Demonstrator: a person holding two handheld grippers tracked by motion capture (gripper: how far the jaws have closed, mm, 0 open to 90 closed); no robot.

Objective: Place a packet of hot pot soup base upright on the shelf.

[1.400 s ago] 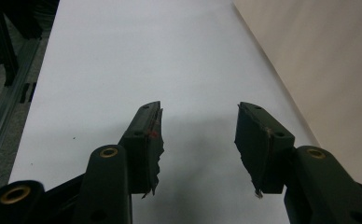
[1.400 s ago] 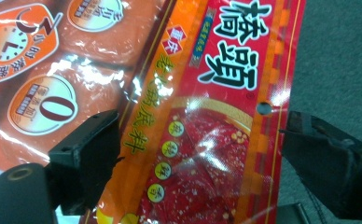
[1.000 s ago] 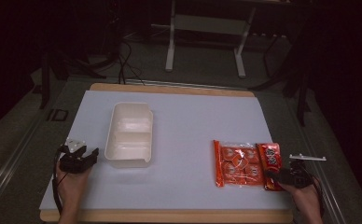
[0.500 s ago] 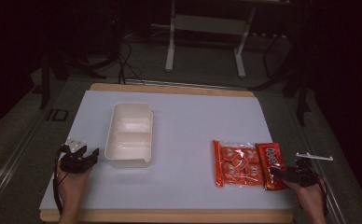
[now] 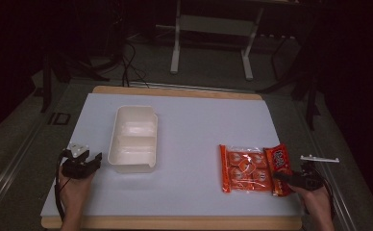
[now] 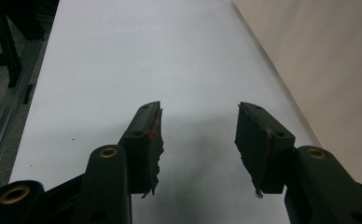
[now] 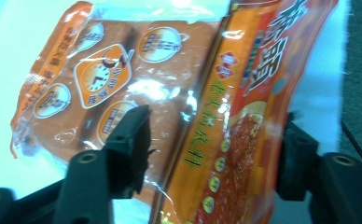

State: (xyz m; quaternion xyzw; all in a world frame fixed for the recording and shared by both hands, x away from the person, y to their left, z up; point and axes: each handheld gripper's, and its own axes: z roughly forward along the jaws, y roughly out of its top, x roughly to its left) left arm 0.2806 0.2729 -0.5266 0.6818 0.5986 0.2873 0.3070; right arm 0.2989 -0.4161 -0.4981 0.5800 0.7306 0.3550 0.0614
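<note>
One red packet (image 5: 279, 169) lengthwise toward person

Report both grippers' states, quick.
Left gripper: open, empty.
Right gripper: jaws just been closing around the red packet; grip cannot be told.

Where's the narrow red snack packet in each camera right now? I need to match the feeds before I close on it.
High view: the narrow red snack packet lies near the table's right front edge, just ahead of the right tongs.
Left gripper view: not in it.
Right gripper view: it runs from upper right to bottom centre, between the tongs' jaws.
Shared landmark: the wider clear-fronted orange packet, partly under its left edge.
</note>
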